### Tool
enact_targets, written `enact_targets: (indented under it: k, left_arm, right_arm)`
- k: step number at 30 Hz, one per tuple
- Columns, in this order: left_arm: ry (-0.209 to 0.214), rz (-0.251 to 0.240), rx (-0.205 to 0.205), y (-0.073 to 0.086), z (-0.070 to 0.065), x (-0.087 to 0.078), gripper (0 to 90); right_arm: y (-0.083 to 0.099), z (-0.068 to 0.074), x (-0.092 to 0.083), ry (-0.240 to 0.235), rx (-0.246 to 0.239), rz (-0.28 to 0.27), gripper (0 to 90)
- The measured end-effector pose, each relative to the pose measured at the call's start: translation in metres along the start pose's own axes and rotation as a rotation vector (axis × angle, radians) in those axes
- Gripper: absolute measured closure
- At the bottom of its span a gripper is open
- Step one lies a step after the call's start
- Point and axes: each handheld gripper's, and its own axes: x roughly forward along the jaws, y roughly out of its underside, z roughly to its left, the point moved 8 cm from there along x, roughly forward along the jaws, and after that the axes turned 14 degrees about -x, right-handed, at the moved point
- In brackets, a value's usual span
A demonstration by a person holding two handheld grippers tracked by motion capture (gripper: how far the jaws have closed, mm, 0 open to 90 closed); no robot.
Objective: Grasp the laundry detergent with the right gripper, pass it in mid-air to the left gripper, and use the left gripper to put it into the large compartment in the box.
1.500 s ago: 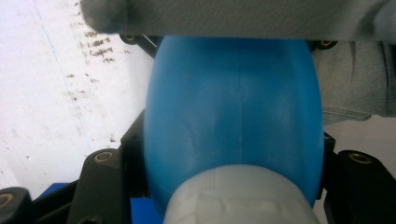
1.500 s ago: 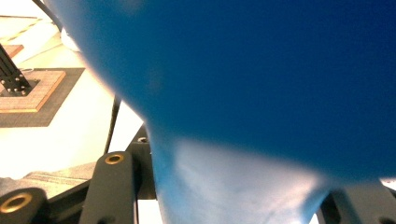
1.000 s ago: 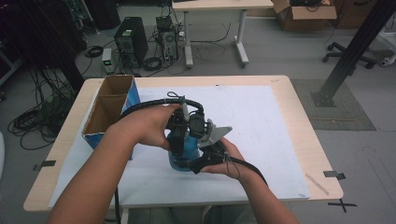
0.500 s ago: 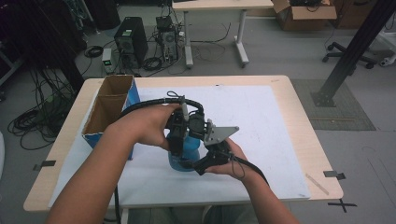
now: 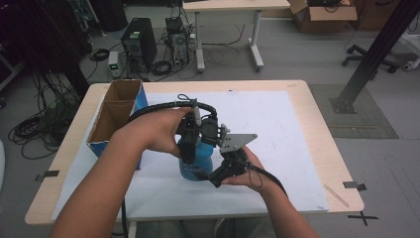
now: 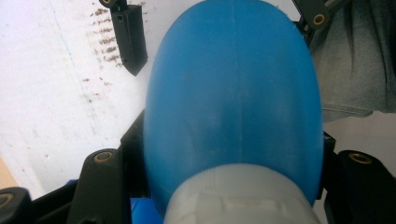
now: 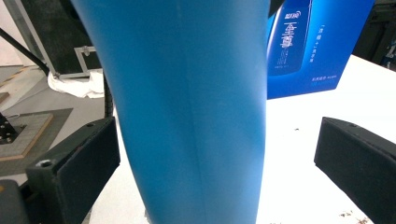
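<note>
While two hands work at the middle of the high view, one blue bottle (image 5: 197,161) stands upright on the white sheet (image 5: 277,124) that covers the table (image 5: 322,124), just below the centre of the frame. One open cardboard box (image 5: 116,116) with blue sides and two compartments sits at the left of the frame, near the bottle but apart from it. Two grippers are in play. The left gripper (image 5: 190,141) comes down on the bottle from above, and in the left gripper view its jaws sit tight against both flanks of the bottle (image 6: 233,107) near the pale neck at the bottom of the frame, so it is clenched on the bottle. The right gripper (image 5: 210,173) lies low at the bottle's lower right side; its jaws have just been opening, and in the right gripper view they stand wide with the bottle (image 7: 187,107) between them, the right-hand pad (image 7: 357,161) well clear of it and the left-hand pad just beside it, so this claw is released. Behind the bottle in that view the box (image 7: 308,46) shows its printed blue wall.
</note>
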Motion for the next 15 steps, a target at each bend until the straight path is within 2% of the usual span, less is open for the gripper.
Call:
enact_targets:
  k: [5, 7, 8, 10, 11, 12, 13, 14, 15]
  left_arm:
    - [0.01, 0.014, -0.018, 0.001, 0.0, -0.001, 39.3]
    - [0.018, 0.029, -0.051, 0.003, 0.002, -0.002, 39.3]
    - [0.018, 0.029, -0.051, 0.003, 0.002, -0.002, 39.3]
    - [0.029, 0.038, -0.106, 0.007, 0.006, -0.007, 39.2]
    - [0.029, 0.038, -0.106, 0.007, 0.006, -0.007, 39.2]
    - [0.031, 0.042, -0.151, 0.01, 0.011, -0.012, 39.2]
    - [0.028, 0.045, -0.168, 0.012, 0.013, -0.015, 39.2]
    - [0.028, 0.045, -0.168, 0.012, 0.013, -0.015, 39.2]
    - [0.027, 0.043, -0.198, 0.014, 0.016, -0.018, 39.2]
  right_arm:
    - [-0.001, -0.001, -0.002, 0.003, 0.003, 0.001, 0.3]
    - [-0.003, -0.003, -0.007, 0.01, 0.003, -0.007, 0.3]
    - [-0.003, -0.003, -0.007, 0.01, 0.003, -0.007, 0.3]
    - [-0.004, -0.006, -0.017, 0.021, -0.004, -0.005, 0.2]
    - [-0.004, -0.006, -0.017, 0.021, -0.004, -0.005, 0.2]
    - [-0.004, -0.008, -0.024, 0.031, -0.002, 0.002, 0.3]
    - [-0.004, -0.009, -0.027, 0.036, -0.004, 0.004, 0.3]
    - [-0.004, -0.011, -0.031, 0.041, -0.005, 0.008, 0.3]
    - [-0.003, -0.013, -0.037, 0.05, -0.007, 0.012, 0.2]
